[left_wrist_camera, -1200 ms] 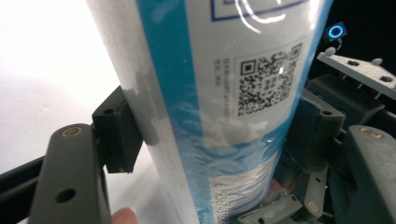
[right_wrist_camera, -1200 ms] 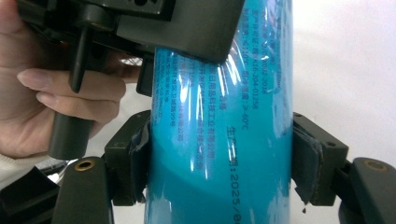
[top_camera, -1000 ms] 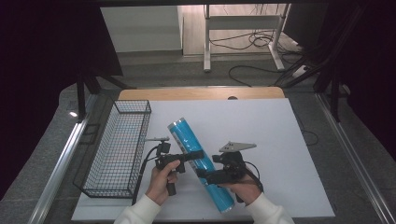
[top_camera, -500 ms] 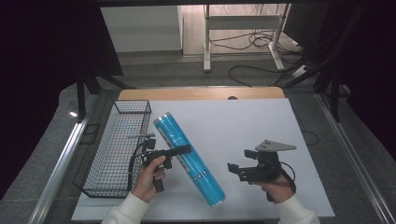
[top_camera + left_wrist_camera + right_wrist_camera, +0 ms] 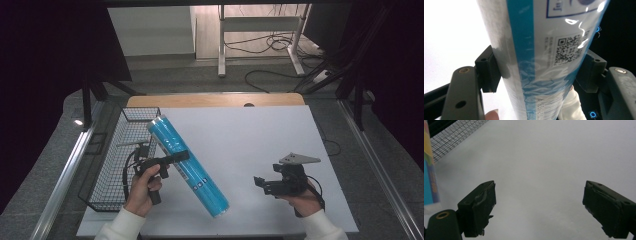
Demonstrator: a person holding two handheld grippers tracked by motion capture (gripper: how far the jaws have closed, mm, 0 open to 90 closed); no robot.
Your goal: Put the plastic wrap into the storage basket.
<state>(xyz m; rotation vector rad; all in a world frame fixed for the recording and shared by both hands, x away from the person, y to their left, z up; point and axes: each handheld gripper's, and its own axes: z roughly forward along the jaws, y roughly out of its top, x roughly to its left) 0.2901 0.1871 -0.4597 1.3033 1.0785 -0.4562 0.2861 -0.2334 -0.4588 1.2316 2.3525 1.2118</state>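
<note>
The roll (image 5: 188, 166), a long blue tube in clear wrap w/ white label panels and a QR code, lies slanted over the white table (image 5: 250, 145): far end up by the basket's near corner, near end down toward the person's side. The far end looks raised; can't tell if the near end touches the table. The left gripper (image 5: 172, 159) pinches the roll abt mid-length, jaws pressed on both sides; in the left gripper view the roll (image 5: 541, 60) stands between the two black pads, wrap crinkled where they bite. The left hand (image 5: 144, 187) grips the handle just left of the roll.

The wire basket (image 5: 107, 165) sits at the table's left edge, just beside the roll's far end.

The right gripper (image 5: 261, 184) is well apart from the roll, over bare table at right, jaws spread wide w/ nothing between them. The right gripper view looks along them at white table, w/ the roll's end (image 5: 430, 182) at the left edge and basket mesh (image 5: 451, 137) top left.
</note>
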